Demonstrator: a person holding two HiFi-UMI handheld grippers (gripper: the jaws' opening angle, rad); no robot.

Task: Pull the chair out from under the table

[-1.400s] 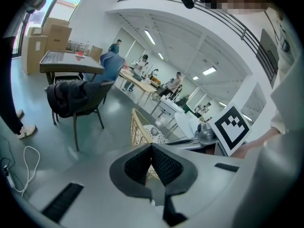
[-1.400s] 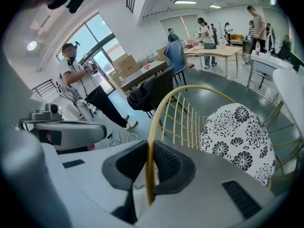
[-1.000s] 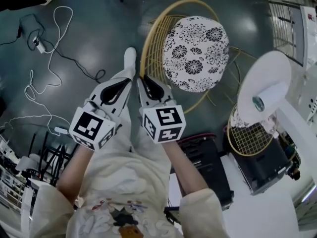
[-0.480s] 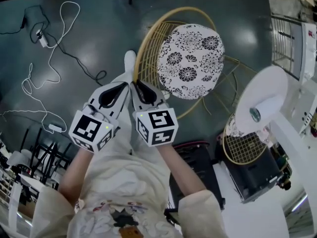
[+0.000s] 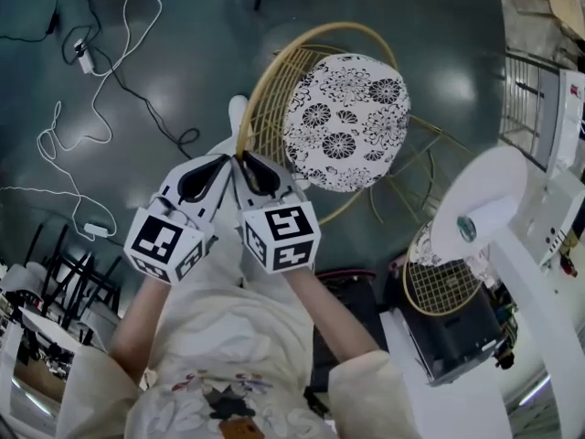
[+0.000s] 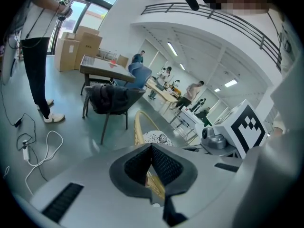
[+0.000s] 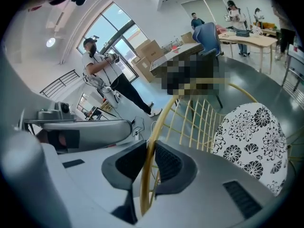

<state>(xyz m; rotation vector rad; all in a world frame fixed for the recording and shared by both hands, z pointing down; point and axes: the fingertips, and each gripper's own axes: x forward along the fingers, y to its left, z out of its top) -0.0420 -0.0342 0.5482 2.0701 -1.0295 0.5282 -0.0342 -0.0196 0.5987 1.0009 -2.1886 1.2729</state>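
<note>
"Chair (image 5: 352,122) of gold wire with a round black-and-white floral cushion: where does it stand?"
"On the dark glossy floor (image 5: 411,7), near the round white bench (image 5: 498,176), its seat clear of the top."
"And each claw?"
"Right claw (image 7: 148,151) clenched on the curved top rail (image 7: 163,110); left claw (image 6: 151,151) clenched on that rail just beside it."
</note>
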